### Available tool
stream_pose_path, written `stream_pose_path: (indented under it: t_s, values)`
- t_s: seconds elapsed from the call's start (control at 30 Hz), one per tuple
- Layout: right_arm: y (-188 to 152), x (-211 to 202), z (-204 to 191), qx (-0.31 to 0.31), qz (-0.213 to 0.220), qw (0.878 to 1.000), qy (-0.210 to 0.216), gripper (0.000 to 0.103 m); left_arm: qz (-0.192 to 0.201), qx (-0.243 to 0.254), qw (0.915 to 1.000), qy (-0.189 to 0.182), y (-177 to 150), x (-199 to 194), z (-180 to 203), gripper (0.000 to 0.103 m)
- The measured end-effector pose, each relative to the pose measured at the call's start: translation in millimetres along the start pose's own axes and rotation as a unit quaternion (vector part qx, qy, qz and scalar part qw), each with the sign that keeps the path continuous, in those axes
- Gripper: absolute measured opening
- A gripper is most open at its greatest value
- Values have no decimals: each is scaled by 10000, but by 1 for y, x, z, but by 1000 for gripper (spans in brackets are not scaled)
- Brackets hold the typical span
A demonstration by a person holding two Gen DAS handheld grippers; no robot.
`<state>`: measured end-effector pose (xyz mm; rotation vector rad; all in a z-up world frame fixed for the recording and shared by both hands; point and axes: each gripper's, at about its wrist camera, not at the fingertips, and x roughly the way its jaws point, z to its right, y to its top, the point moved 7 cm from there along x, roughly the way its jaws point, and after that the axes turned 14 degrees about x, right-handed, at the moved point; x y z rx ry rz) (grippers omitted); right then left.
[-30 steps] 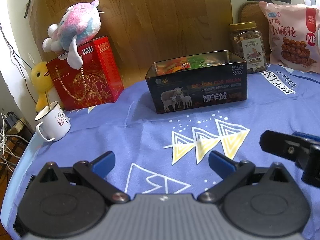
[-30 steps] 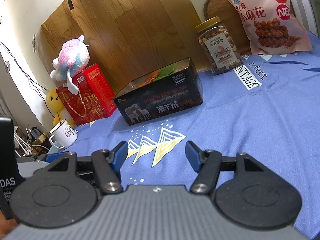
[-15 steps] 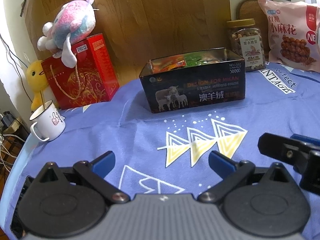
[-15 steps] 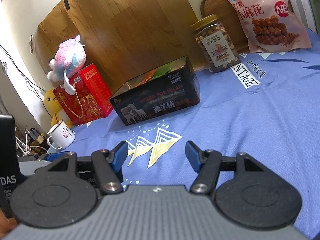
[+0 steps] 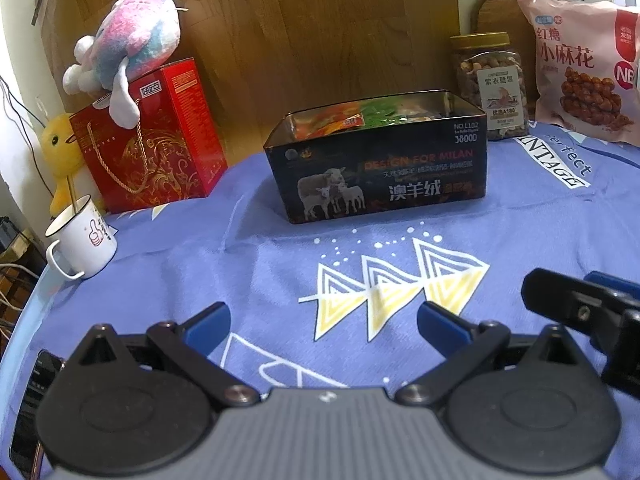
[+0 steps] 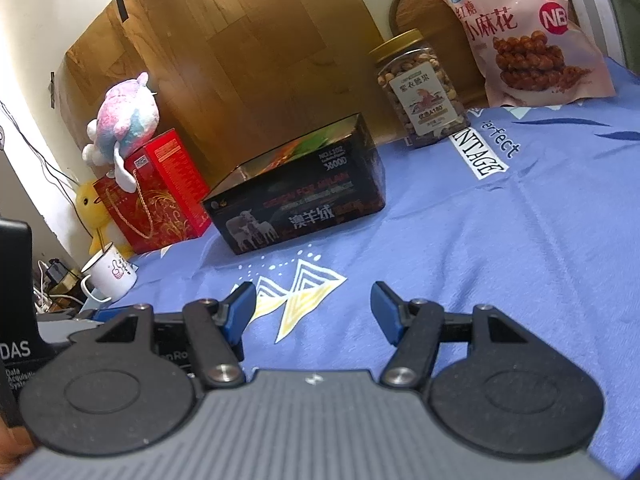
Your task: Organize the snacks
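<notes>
A black box (image 5: 380, 172) printed with sheep stands on the blue cloth and holds several colourful snack packets (image 5: 340, 120); it also shows in the right wrist view (image 6: 296, 204). My left gripper (image 5: 324, 320) is open and empty, low over the cloth, well in front of the box. My right gripper (image 6: 314, 308) is open and empty, in front of and right of the box. Its finger (image 5: 576, 308) shows at the right edge of the left wrist view. A nut jar (image 5: 490, 84) (image 6: 420, 88) and a pink snack bag (image 5: 580, 64) (image 6: 528, 32) stand behind the box at the right.
A red gift box (image 5: 152, 140) (image 6: 156, 196) with a plush toy (image 5: 128, 48) on top stands at the back left. A white mug (image 5: 82, 240) (image 6: 110, 274) and a yellow duck toy (image 5: 64, 152) sit near the left table edge. A wooden board (image 5: 300, 20) backs the table.
Both grippers have drawn back slightly and tilted, so the box and jar sit a little farther off in both views. Both stay open and empty.
</notes>
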<state>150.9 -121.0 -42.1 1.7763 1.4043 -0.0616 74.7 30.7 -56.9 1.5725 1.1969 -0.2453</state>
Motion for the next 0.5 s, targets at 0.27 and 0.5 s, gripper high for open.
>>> stream_pose_path:
  t_s: [0.27,0.5]
  values:
    - [5,-1,1,-26,57,10000,-14,66,31,-7,10000,-57,4,3,2,103]
    - [11,-5,1,-58,157,9999,-17,66,276,38,9995,-162,10,-2,5,103]
